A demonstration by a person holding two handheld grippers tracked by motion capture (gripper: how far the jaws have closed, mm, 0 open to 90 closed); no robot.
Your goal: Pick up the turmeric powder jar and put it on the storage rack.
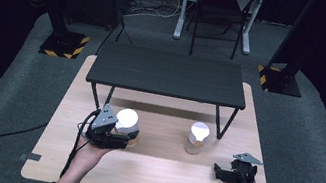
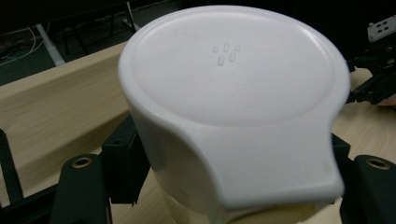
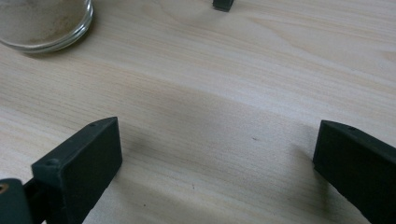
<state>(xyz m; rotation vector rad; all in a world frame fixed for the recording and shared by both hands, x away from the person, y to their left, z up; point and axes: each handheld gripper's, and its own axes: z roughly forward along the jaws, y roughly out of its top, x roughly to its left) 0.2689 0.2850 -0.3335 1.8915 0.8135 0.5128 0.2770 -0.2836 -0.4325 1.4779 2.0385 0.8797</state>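
Note:
A glass jar with a white flip-top lid (image 1: 127,122) is held just above the left part of the wooden table (image 1: 147,170), with my left gripper (image 1: 114,139) shut on its body from the near side. In the left gripper view the white lid (image 2: 229,93) is very close, and my left gripper (image 2: 233,163) has its black pads pressed on both sides below it. A second, similar jar (image 1: 197,137) stands right of centre. My right gripper (image 1: 222,173) hovers low at the near right, open, jaws wide over bare wood (image 3: 215,158). The glass base of the second jar (image 3: 44,23) shows at top left.
A black riser shelf (image 1: 169,75) on thin legs stands across the far half of the table; one of its feet (image 3: 223,4) shows in the right gripper view. Beyond the table are a chair (image 1: 218,10) and stands with striped bases (image 1: 65,44).

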